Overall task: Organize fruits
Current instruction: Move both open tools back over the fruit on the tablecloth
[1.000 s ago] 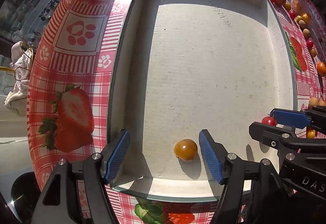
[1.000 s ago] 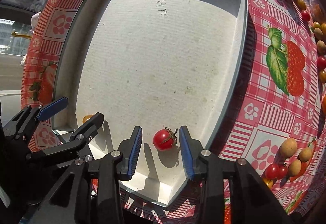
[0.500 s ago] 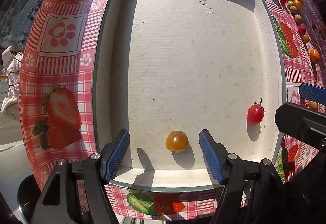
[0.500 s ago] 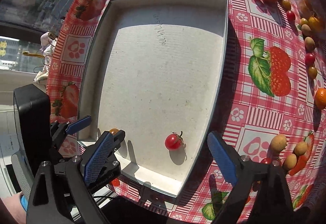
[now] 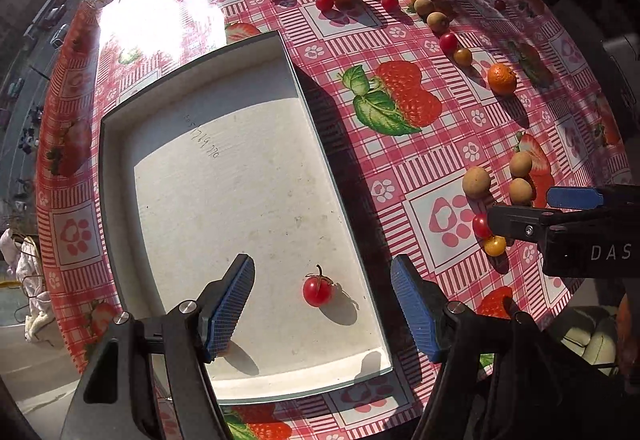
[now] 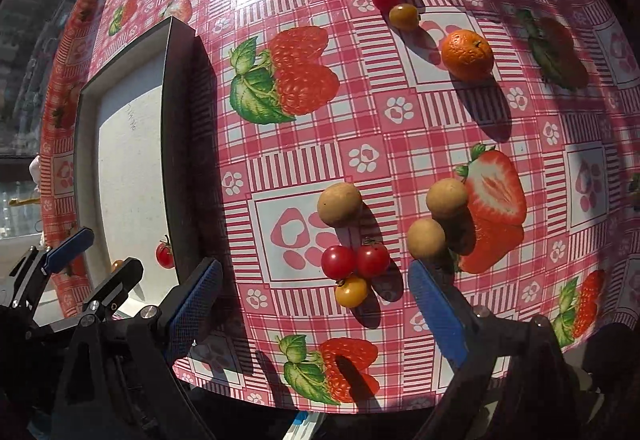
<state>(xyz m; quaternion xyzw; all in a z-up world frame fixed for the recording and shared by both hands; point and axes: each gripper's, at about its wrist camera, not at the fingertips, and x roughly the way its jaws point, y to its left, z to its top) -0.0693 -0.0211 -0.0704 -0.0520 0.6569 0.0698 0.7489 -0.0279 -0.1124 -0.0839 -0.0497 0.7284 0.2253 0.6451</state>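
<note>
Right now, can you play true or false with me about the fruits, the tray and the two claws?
1. A red cherry tomato lies inside the tray. True.
2. The right claw is squeezing a tomato. False: it is open with nothing between its pads, above the fruit on the tablecloth.
3. Two red tomatoes and a yellow tomato sit bunched together on the cloth. True.
4. The orange mandarin is in the tray. False: it sits on the cloth, well outside the tray.
5. The left claw is open. True.
</note>
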